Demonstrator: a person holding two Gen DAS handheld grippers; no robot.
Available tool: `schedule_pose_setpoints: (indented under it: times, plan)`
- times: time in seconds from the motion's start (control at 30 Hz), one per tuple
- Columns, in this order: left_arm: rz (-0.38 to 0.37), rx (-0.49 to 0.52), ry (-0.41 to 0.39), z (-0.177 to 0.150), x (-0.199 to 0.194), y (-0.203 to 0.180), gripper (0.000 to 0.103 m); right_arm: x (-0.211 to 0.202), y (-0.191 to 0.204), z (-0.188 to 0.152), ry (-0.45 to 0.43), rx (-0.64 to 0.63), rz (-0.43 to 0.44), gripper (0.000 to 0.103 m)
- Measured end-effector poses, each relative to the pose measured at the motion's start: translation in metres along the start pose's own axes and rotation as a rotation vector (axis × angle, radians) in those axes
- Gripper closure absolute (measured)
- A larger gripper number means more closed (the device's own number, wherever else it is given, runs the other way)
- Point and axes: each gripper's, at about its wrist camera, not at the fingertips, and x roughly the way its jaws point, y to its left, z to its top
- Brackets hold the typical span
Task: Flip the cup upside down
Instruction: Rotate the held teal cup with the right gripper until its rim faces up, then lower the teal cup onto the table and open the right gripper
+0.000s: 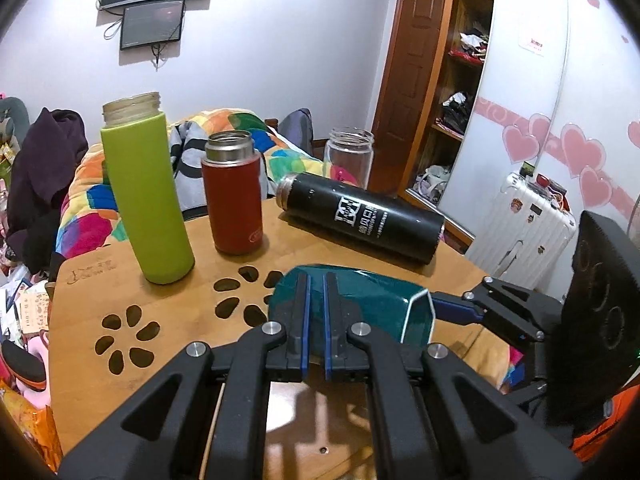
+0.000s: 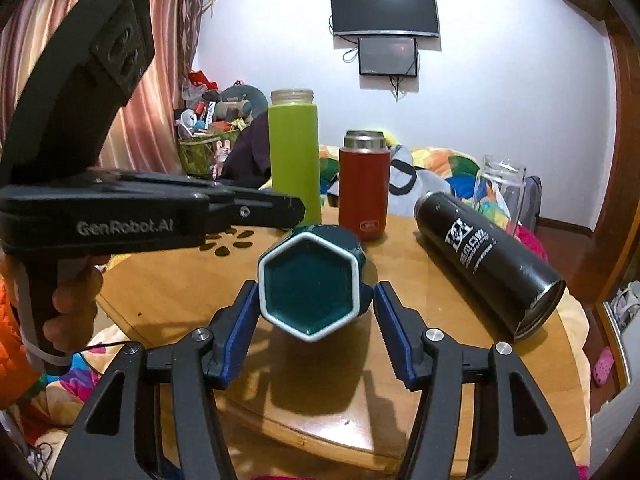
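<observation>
A dark teal hexagonal cup (image 2: 310,280) with a white rim is held on its side above the wooden table (image 2: 420,340), its mouth facing the right wrist camera. My left gripper (image 1: 316,280) is nearly shut, its fingers pinching a thin part on the cup's (image 1: 372,296) side; what they hold is hidden. In the right wrist view the left gripper (image 2: 298,210) comes in from the left onto the cup's far side. My right gripper (image 2: 316,292) is open, its blue pads either side of the cup's mouth, apart from it.
On the table (image 1: 100,280) stand a tall green bottle (image 1: 146,196) and a red flask (image 1: 234,196). A black flask (image 1: 360,216) lies on its side and a clear glass jar (image 1: 350,156) stands at the far edge. Flower-shaped cutouts (image 1: 128,338) pierce the tabletop.
</observation>
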Motion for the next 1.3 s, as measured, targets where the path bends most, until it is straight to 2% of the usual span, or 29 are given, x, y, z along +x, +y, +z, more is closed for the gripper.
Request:
schedule_pose_setpoints:
  times: [0.33,0.6,0.73,0.9,0.97,1.07,1.13,1.2,1.27,1.3]
  plan:
    - [0.032,-0.049,-0.018,0.004,0.008,0.024,0.101,0.027,0.001,0.02,0.003,-0.011,0.014,0.049]
    - [0.025,-0.1,-0.022,-0.002,0.015,0.036,0.101,0.035,0.002,0.018,0.008,-0.002,0.023,0.051]
    - [0.045,-0.109,-0.046,-0.002,0.005,0.034,0.101,0.03,0.001,0.022,0.007,-0.004,0.033,0.051]
    - [0.088,-0.103,-0.117,0.0,-0.026,0.025,0.099,0.005,0.001,0.032,-0.049,-0.007,0.034,0.05]
    - [0.111,-0.101,-0.146,0.0,-0.037,0.02,0.094,-0.005,-0.001,0.036,-0.059,0.003,0.027,0.048]
    - [0.149,-0.1,-0.192,-0.001,-0.055,0.011,0.075,-0.023,-0.005,0.041,-0.078,0.027,0.006,0.036]
    - [0.168,-0.104,-0.222,-0.003,-0.066,0.005,0.057,-0.034,-0.007,0.042,-0.095,0.04,-0.009,0.028]
    - [0.189,-0.101,-0.245,-0.004,-0.075,-0.002,0.05,-0.045,-0.009,0.045,-0.111,0.051,-0.027,0.02]
    - [0.209,-0.094,-0.261,-0.007,-0.084,-0.011,0.043,-0.056,-0.01,0.047,-0.127,0.059,-0.044,0.018]
    - [0.219,-0.091,-0.268,-0.009,-0.087,-0.014,0.035,-0.062,-0.011,0.048,-0.134,0.064,-0.051,0.016]
